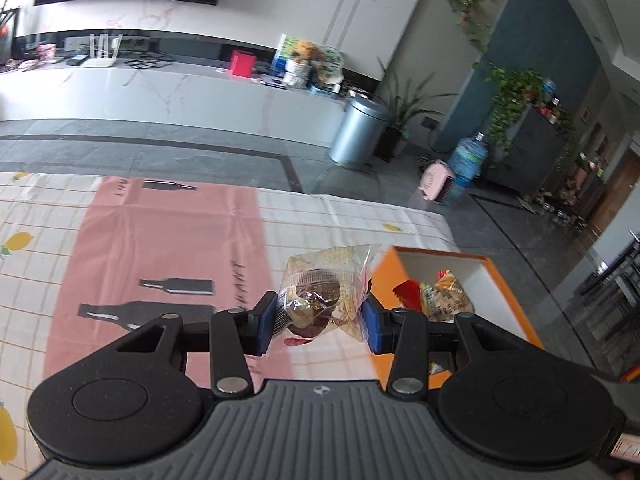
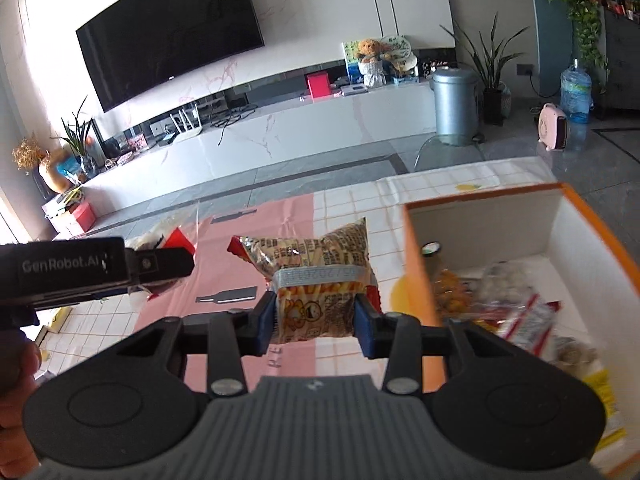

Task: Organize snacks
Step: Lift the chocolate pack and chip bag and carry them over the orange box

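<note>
Snack packets: two held, one per claw.

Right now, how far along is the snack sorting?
Done: several packets already lie inside the orange box. In hand: the left gripper clamps a clear-wrapped snack; the right gripper clamps a yellow printed snack packet. Left: dropping both in; no other loose snacks show on the tablecloth.
</note>
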Tool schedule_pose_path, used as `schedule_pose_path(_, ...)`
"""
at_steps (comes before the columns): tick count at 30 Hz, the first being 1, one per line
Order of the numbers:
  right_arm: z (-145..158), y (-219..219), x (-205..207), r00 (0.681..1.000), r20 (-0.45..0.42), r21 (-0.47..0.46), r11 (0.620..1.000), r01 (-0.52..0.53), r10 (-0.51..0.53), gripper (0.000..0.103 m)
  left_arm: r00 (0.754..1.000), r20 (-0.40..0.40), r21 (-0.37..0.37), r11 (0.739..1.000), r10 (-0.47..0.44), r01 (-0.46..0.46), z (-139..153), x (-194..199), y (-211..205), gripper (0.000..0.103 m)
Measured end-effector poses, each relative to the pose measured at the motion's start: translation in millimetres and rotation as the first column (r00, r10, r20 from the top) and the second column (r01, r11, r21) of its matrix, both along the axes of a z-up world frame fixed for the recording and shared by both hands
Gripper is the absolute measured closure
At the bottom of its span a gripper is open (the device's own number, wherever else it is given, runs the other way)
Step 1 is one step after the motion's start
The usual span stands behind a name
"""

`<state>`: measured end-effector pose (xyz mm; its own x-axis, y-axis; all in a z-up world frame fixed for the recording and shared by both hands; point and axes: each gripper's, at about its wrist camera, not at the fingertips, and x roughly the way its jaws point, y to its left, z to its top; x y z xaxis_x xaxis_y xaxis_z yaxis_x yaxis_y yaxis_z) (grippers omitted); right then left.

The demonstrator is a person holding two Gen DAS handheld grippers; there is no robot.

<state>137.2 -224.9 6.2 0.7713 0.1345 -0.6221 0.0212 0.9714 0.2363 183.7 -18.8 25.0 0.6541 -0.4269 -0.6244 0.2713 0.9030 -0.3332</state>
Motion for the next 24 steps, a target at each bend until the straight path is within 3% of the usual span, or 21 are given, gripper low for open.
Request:
schedule_pose_path(7, 27, -86, -48, 0.999, -0.04, 0.028, 0.999, 0.031, -0.029, 0.065, 0.986, -0.018, 0.012, 0.986, -0.164, 0.164, 5, -18, -63, 0.054)
schedule_pose_path(11, 32, -130, -61, 0.994, -0.111, 0.035, 0.999, 0.022, -0.018, 0.065, 0.965, -0.013, 0.04, 0.964, -0.263, 0.263, 6, -23, -101, 0.054)
schedule_pose_path(14, 30, -150, -61, 0.986, -0.168, -0.015, 1.0, -0.023, 0.02, 0.065, 0.942, -0.037, 0.056, 0.94, -0.335, 0.336, 0, -24, -127, 0.054)
schedule_pose_path(17, 24, -162, -54, 0.965, -0.249, -0.089, 0.99, -0.106, 0.08, 0.065, 0.916, -0.062, 0.114, 0.909, -0.397, 0.401, -8, -22, -150, 0.054)
schedule_pose_path(24, -9, -183, -23, 0.876, -0.452, -0.152, 0.953, -0.263, 0.17, 0.065, 0.886, -0.128, 0.253, 0.849, -0.446, 0.464, -26, -14, -184, 0.054)
